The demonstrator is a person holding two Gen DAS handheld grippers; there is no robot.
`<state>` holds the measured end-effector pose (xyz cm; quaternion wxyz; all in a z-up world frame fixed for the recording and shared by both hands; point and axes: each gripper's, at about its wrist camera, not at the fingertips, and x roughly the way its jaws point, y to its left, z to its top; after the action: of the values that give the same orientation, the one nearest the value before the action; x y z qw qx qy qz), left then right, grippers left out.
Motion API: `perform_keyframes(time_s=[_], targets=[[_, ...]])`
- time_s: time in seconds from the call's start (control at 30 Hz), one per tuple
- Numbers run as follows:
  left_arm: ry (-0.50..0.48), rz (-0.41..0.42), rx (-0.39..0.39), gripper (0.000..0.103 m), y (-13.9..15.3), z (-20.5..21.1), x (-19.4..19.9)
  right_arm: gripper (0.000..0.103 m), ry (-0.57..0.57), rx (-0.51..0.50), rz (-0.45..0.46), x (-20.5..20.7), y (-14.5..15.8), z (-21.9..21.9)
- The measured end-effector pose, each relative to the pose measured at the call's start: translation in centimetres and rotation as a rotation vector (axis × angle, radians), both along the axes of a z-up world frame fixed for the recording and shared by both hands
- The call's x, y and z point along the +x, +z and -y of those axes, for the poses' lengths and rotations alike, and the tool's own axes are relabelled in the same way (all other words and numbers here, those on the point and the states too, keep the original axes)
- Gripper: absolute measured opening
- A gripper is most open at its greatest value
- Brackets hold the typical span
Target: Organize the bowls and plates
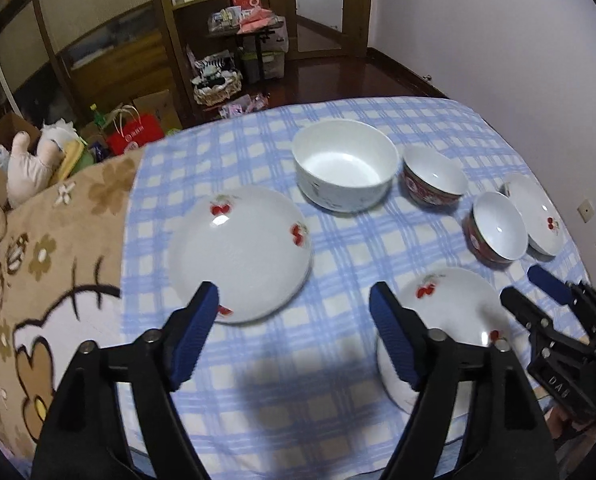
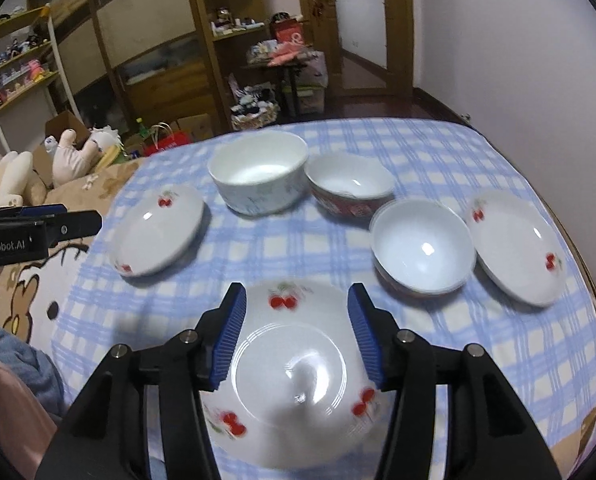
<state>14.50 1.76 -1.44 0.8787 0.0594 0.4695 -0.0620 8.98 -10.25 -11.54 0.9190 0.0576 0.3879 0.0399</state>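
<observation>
the left gripper [image 1: 293,300] gapes wide and empty, its finger hiding a plate's [image 1: 239,252] near rim. the right gripper [image 2: 295,304] stands half open over another glossy cherry plate [image 2: 293,376], touching nothing. round bowls [image 2: 422,246] sit on the checked cloth [image 2: 498,340]; edges blur.

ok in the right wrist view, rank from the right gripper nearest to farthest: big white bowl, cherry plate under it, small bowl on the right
1. Cherry plate, directly below the open right gripper.
2. Small bowl, ahead and to the right.
3. Big white bowl, at the far middle of the table.
</observation>
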Motion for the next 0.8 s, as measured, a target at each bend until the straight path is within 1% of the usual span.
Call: perform_keyframes(time_s=[0.03,0.07,0.1,0.13,0.17,0.23,0.33,0.4,0.53,0.63,0.8], targets=[[0.003,0.005,0.013,0.082,0.2,-0.3,0.2,0.057,0.006,-0.001,0.006,0.5,0.3,-0.4],[0.006,0.007,0.02,0.082,0.3,-0.8,0.5,0.06,0.011,-0.001,0.01,0.9,0.6,-0.7],[0.009,0.003,0.022,0.083,0.3,-1.3,0.9,0.066,0.014,0.001,0.017,1.5,0.9,-1.1],[0.01,-0.001,0.024,0.084,0.3,-1.7,1.2,0.069,0.015,0.005,0.023,1.8,1.1,-1.4],[0.013,-0.004,0.029,0.087,0.3,-2.0,1.5,0.073,0.015,0.011,0.033,2.3,1.4,-1.6],[0.016,-0.002,0.046,0.092,0.1,-2.9,2.3,0.076,0.018,0.021,0.039,3.5,1.7,-2.2],[0.024,-0.002,0.063,0.093,-0.4,-4.2,3.6,0.091,0.021,0.035,0.044,5.2,1.9,-3.0],[0.03,-0.013,0.062,0.094,-0.9,-4.9,4.5,0.092,0.026,0.035,0.047,6.3,1.9,-3.6],[0.018,-0.018,0.078,0.094,-2.2,-5.9,6.2,0.092,0.051,0.049,0.021,8.8,1.3,-5.1],[0.026,-0.038,0.063,0.094,-3.4,-6.9,7.5,0.092,0.06,0.046,0.008,10.4,0.6,-6.3],[0.061,-0.074,0.044,0.094,-5.9,-8.7,9.4,0.092,0.104,0.085,-0.021,12.6,-1.2,-8.2]])
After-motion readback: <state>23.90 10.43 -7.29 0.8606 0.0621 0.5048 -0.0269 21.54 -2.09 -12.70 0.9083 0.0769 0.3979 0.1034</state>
